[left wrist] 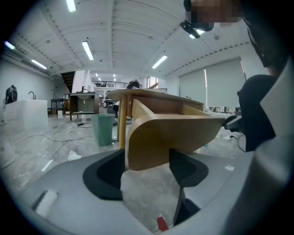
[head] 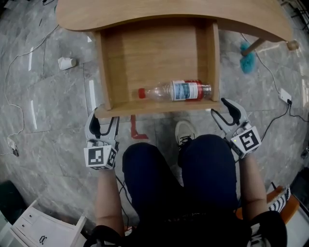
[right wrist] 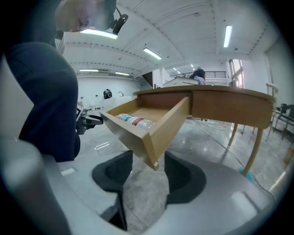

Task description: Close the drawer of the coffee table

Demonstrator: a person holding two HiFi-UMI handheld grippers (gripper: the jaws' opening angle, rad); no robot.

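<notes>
The wooden coffee table (head: 164,12) has its drawer (head: 157,107) pulled out toward me, with a clear plastic bottle (head: 176,90) with a red label lying inside along the front wall. My left gripper (head: 104,121) is open just below the drawer's front left corner. In the left gripper view the drawer's corner (left wrist: 170,137) shows between the spread black pads (left wrist: 103,176) of the left gripper (left wrist: 147,167). My right gripper (head: 223,110) is open at the front right corner. Its own view shows the right gripper (right wrist: 148,172), the drawer's corner (right wrist: 151,133) and the bottle (right wrist: 133,120).
My knees (head: 183,178) and a white shoe (head: 185,131) are right in front of the drawer. On the grey floor lie a white crumpled cup (head: 66,62), a teal brush (head: 248,60), cables and a white plug (head: 286,95). A white cabinet (head: 38,229) stands at lower left.
</notes>
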